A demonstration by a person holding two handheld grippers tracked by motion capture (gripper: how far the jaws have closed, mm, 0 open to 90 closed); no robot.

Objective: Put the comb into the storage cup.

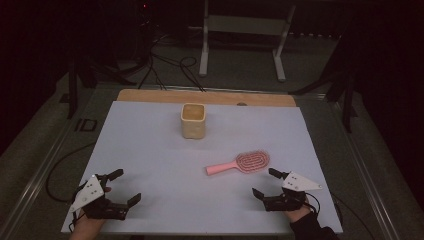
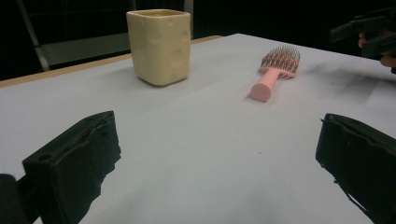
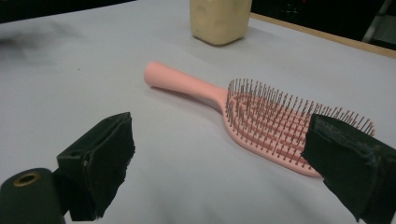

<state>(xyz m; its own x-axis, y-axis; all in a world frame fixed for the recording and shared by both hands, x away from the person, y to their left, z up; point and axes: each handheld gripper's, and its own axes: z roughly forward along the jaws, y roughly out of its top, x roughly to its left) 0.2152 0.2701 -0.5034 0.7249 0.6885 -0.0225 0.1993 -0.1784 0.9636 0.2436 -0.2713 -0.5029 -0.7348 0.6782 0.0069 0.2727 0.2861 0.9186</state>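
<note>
left gripper [image 1: 122, 187] with jaws wide apart, holding nothing, right gripper [image 1: 263, 182] also wide apart, just beside pink plastic hairbrush [image 1: 239, 164], lumpy cream square cup [image 1: 193, 120] farther back on white table [image 1: 150, 150]

A pink plastic hairbrush [image 1: 240, 163] lies flat, bristles up, at about four o'clock on the white tabletop, handle toward eight o'clock, oval head toward two o'clock.
</note>
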